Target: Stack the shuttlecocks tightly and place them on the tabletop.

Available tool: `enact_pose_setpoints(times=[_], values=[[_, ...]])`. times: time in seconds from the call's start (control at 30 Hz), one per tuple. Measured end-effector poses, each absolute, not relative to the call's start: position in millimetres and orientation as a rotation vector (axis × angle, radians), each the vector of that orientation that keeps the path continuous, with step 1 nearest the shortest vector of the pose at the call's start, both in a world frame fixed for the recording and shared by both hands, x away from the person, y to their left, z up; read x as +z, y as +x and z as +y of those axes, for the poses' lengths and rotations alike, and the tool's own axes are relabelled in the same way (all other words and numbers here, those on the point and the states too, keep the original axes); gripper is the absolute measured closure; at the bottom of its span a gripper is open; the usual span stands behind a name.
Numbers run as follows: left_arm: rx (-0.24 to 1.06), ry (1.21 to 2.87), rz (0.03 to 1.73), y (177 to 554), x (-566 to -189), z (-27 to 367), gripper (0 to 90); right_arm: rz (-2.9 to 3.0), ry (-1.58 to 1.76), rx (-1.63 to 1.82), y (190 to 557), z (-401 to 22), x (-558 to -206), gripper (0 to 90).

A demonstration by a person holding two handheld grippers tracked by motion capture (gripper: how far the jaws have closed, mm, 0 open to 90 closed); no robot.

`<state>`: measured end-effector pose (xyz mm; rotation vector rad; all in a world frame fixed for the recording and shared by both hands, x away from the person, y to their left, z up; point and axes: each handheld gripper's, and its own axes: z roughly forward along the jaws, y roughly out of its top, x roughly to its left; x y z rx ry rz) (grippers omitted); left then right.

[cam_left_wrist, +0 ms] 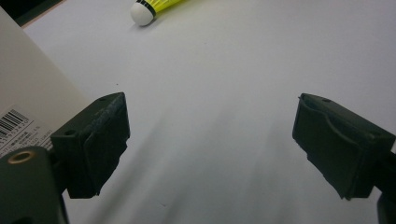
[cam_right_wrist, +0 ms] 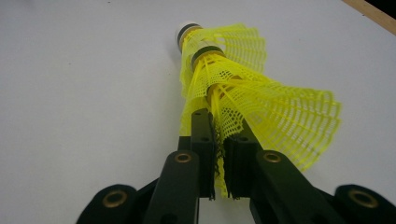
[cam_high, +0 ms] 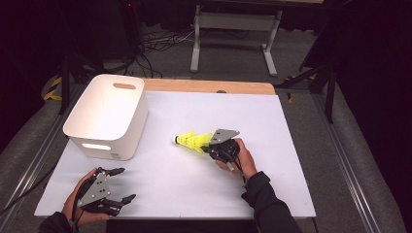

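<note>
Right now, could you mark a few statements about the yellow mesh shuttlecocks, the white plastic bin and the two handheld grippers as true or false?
1. The right gripper pinches the skirt of the yellow mesh shuttlecocks. True.
2. The left gripper holds a shuttlecock. False: its jaws stand wide apart with nothing between them.
3. The shuttlecocks lie inside the white plastic bin. False: they are outside it, over the white table sheet.
4. Several shuttlecocks are nested together. True.

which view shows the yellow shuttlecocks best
The right gripper view: the nested yellow shuttlecocks are close up, their mesh skirt pinched between the right tool. The high view shows them small, lying on the white table right of the white bin. The left gripper view catches just the white cork tip at its top edge.
</note>
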<state>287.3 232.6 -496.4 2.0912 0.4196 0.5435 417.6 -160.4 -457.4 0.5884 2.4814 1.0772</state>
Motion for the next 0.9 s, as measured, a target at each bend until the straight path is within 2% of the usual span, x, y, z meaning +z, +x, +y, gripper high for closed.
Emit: enact_pose_setpoints(times=[0.1, 0.23, 0.3, 0.47, 0.57, 0.6, 0.63, 0.67, 0.7, 0.8, 0.9], values=[[0.543, 2.091, 0.417, 287.3, -496.5, 232.4, 11.9, 2.489, 0.589, 1.069, 419.1, -157.0, -459.8, 79.2], [0.546, 2.091, 0.415, 286.9, -496.3, 232.2, 11.9, 2.497, 0.618, 1.056, 418.9, -157.6, -460.6, 63.8], [0.544, 2.090, 0.415, 286.3, -496.3, 232.1, 11.9, 2.504, 0.642, 1.068, 418.1, -161.3, -459.0, 59.3], [0.548, 2.090, 0.412, 286.2, -495.6, 232.7, 11.9, 2.507, 0.676, 1.130, 411.8, -172.7, -451.6, 55.4], [0.548, 2.091, 0.414, 285.9, -495.5, 232.4, 12.0, 2.516, 0.684, 1.138, 406.5, -179.6, -449.2, 60.2], [0.547, 2.092, 0.412, 285.9, -495.5, 232.2, 12.0, 2.515, 0.684, 1.130, 405.3, -181.2, -449.0, 65.0], [0.547, 2.095, 0.412, 286.4, -495.8, 231.8, 12.0, 2.511, 0.696, 1.131, 405.1, -183.0, -449.3, 75.9], [0.547, 2.095, 0.412, 286.4, -495.8, 231.8, 12.0, 2.511, 0.696, 1.131, 405.1, -183.0, -449.3, 75.9], [0.546, 2.099, 0.410, 286.6, -496.0, 231.4, 12.0, 2.501, 0.698, 1.121, 407.0, -181.5, -451.0, 83.4], [0.542, 2.100, 0.410, 286.8, -496.3, 231.0, 12.1, 2.503, 0.690, 1.099, 409.5, -177.1, -454.2, 88.2], [0.540, 2.100, 0.410, 287.4, -496.6, 231.3, 12.1, 2.499, 0.678, 1.102, 410.8, -174.1, -455.3, 89.3]])
